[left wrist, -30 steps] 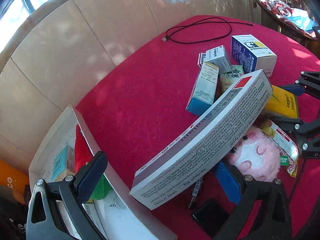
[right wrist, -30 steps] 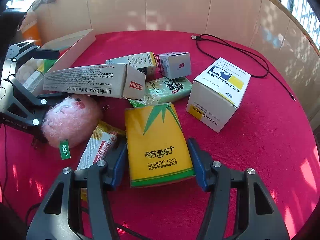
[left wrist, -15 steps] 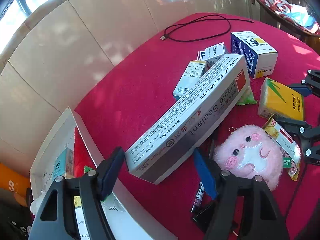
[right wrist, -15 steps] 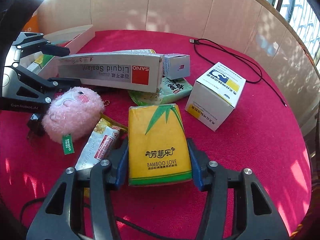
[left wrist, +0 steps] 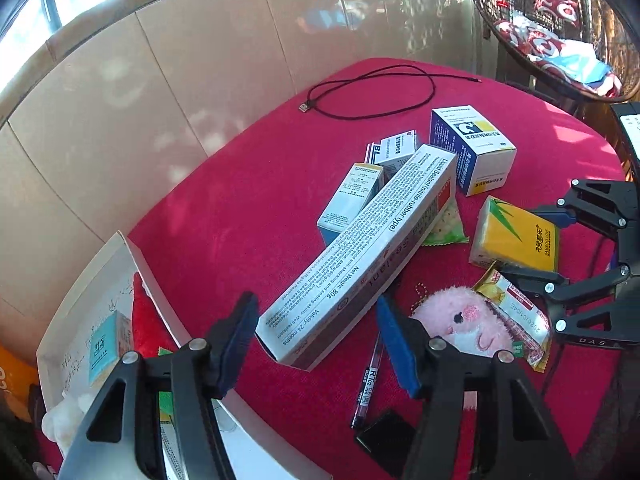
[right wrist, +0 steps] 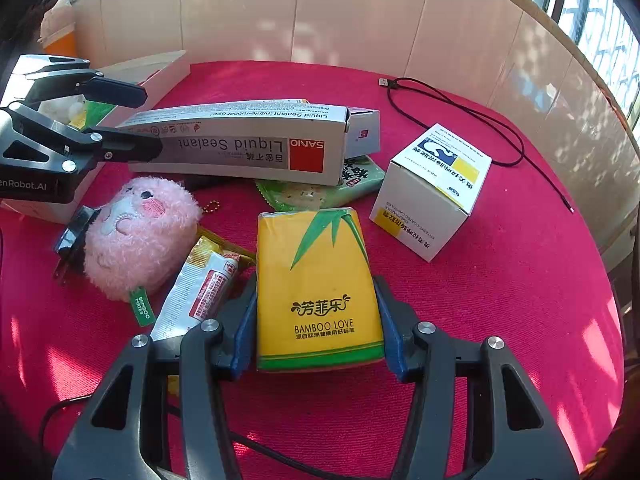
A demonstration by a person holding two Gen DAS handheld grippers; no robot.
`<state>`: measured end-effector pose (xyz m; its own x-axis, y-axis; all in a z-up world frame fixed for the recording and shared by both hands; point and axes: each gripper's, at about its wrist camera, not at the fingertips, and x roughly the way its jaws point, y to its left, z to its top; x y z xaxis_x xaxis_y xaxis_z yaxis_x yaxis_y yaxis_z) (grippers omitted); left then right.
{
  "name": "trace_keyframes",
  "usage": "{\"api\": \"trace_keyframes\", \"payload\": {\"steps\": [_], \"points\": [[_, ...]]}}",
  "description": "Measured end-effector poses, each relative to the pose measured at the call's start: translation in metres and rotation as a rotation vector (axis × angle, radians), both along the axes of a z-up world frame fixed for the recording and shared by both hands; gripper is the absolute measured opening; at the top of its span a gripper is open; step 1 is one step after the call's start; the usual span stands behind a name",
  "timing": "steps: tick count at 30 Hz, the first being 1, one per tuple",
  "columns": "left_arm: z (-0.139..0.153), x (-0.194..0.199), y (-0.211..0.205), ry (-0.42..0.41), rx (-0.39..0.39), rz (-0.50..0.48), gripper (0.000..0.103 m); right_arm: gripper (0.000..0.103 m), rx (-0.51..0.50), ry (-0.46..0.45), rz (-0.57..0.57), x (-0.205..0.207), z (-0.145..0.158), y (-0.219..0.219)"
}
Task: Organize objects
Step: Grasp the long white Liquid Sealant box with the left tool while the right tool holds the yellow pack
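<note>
Left wrist view | left gripper (left wrist: 316, 340) jaws just closing around sealant box (left wrist: 360, 256), contact unclear | right gripper (right wrist: 316, 328) pinched tissue pack (right wrist: 318, 288) | tray (left wrist: 80, 344) left of it held few items | most clutter remained ahead

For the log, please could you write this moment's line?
Left hand-held gripper: just closing, sealant box between | right hand-held gripper: clamps tissue pack

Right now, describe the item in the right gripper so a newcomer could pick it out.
On the red tablecloth, find the pile of boxes and packets. Nearest the right gripper, between its blue-padded fingers, lies a soft yellow tissue pack. It alone is yellow with green bamboo leaves and reads BAMBOO LOVE.
</note>
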<state>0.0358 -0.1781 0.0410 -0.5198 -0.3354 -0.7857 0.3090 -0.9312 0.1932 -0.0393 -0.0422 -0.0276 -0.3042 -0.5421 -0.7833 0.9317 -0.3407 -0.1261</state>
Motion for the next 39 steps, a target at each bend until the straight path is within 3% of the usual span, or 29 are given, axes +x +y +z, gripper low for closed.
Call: {"api": "trace_keyframes", "payload": {"steps": [7, 8, 9, 12, 17, 22, 30, 39], "points": [[-0.006, -0.019, 0.013, -0.046, -0.023, -0.045, 0.058, 0.050, -0.005, 0.036, -0.003, 0.005, 0.001, 0.002], [-0.006, -0.020, 0.016, -0.044, -0.049, -0.043, 0.052, 0.049, -0.012, 0.052, -0.005, 0.007, 0.002, 0.003], [-0.005, -0.021, 0.018, -0.039, -0.080, -0.042, 0.033, 0.048, -0.016, 0.071, -0.003, 0.010, 0.004, 0.005], [0.005, -0.019, 0.016, 0.016, -0.041, -0.038, 0.005, 0.048, -0.017, 0.134, 0.007, 0.019, 0.010, 0.009], [0.003, -0.016, 0.020, 0.028, -0.054, -0.019, 0.003, 0.048, -0.024, 0.201, 0.002, 0.028, 0.019, 0.013], [0.003, -0.011, 0.026, 0.043, -0.033, -0.021, 0.001, 0.048, -0.015, 0.200, -0.005, 0.027, 0.022, 0.017], [0.003, -0.018, 0.024, 0.021, -0.041, -0.013, 0.002, 0.048, 0.019, 0.053, -0.008, 0.016, 0.012, 0.016], [0.002, -0.028, 0.024, -0.021, -0.067, -0.023, 0.004, 0.048, 0.014, 0.014, -0.016, 0.012, 0.010, 0.019]]}}
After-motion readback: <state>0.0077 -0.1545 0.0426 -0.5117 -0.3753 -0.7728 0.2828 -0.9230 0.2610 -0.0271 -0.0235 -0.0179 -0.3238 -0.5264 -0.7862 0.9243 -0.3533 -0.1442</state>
